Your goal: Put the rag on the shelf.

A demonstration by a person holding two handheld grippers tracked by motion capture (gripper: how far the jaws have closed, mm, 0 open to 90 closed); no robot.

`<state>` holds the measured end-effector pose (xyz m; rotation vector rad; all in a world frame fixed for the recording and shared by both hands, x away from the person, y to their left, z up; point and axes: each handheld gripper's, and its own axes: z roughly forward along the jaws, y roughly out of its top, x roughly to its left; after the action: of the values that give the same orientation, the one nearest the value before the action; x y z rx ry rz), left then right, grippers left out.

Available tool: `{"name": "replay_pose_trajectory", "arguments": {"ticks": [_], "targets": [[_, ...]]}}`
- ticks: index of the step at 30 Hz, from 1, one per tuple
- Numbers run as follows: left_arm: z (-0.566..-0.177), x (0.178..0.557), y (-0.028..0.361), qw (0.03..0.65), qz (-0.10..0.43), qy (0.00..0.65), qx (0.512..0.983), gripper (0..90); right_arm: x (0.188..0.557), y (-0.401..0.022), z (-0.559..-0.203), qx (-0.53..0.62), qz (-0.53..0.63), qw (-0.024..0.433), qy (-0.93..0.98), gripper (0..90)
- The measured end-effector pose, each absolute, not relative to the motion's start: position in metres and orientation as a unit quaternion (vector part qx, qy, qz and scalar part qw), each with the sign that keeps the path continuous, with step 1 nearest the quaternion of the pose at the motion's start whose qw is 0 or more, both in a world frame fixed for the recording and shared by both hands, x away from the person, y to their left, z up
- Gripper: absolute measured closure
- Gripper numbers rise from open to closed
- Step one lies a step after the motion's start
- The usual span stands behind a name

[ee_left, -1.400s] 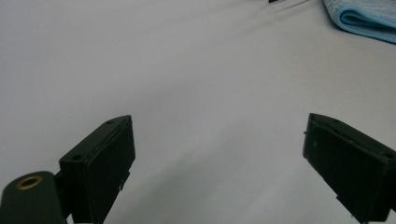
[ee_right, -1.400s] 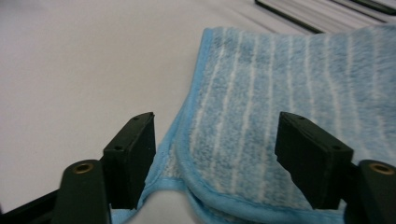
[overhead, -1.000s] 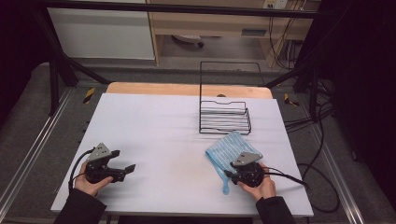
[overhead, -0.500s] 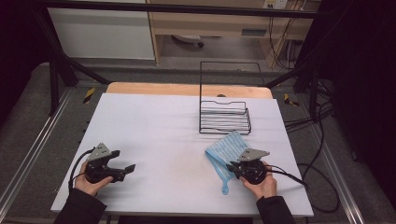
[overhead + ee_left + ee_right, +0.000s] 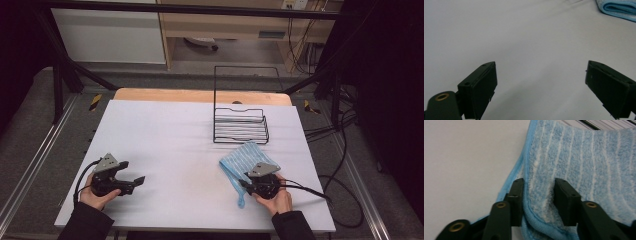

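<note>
A light blue striped cloth (image 5: pixel 245 157) lies folded on the white table cover, right of the middle; its pile shows close up in the right gripper view (image 5: pixel 586 157). My right gripper (image 5: pixel 243 186) lies at the cloth's near edge. Its jaws have just been opening, and they stand a little apart with the cloth's hemmed fold (image 5: pixel 534 220) between them (image 5: pixel 539 183). My left gripper (image 5: pixel 134 172) rests in a hand at the near left, wide open over bare cover (image 5: pixel 541 67). A corner of the cloth (image 5: pixel 619 8) shows far off in its view.
A black wire rack (image 5: pixel 240 125) with a tall back frame stands just behind the cloth. The white table cover (image 5: pixel 165 130) spreads wide to the left and middle. Cables trail off the right edge.
The right gripper has shifted slightly at the cloth's near edge. The cloth and the left gripper lie as before.
</note>
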<state>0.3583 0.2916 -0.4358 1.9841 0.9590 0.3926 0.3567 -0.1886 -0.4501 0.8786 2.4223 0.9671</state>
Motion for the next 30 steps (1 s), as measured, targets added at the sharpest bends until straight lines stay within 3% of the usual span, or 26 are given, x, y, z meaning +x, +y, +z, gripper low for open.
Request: {"name": "replay_pose_trajectory", "arguments": {"ticks": [5, 19, 22, 23, 24, 26, 30], "targets": [[-0.436, 0.358, 0.292, 0.437, 0.157, 0.385, 0.798, 10.6, 0.358, -0.189, -0.448, 0.318, 0.34, 0.191, 0.864, 79.3], [-0.436, 0.359, 0.292, 0.437, 0.156, 0.385, 0.798, 10.7, 0.355, -0.177, -0.434, 0.346, 0.381, 0.142, 0.846, 80.3], [-0.436, 0.359, 0.292, 0.436, 0.156, 0.386, 0.798, 10.7, 0.355, -0.171, -0.444, 0.344, 0.376, 0.131, 0.85, 75.5], [-0.436, 0.359, 0.292, 0.436, 0.156, 0.386, 0.798, 10.7, 0.354, -0.169, -0.448, 0.338, 0.379, 0.132, 0.851, 67.7], [-0.436, 0.359, 0.292, 0.437, 0.156, 0.386, 0.798, 10.7, 0.354, -0.169, -0.448, 0.338, 0.379, 0.132, 0.851, 67.7], [-0.436, 0.359, 0.292, 0.437, 0.156, 0.386, 0.797, 10.8, 0.351, -0.167, -0.452, 0.334, 0.386, 0.135, 0.849, 58.7], [-0.436, 0.358, 0.291, 0.436, 0.156, 0.386, 0.798, 10.7, 0.348, -0.166, -0.455, 0.318, 0.384, 0.153, 0.853, 57.8]]}}
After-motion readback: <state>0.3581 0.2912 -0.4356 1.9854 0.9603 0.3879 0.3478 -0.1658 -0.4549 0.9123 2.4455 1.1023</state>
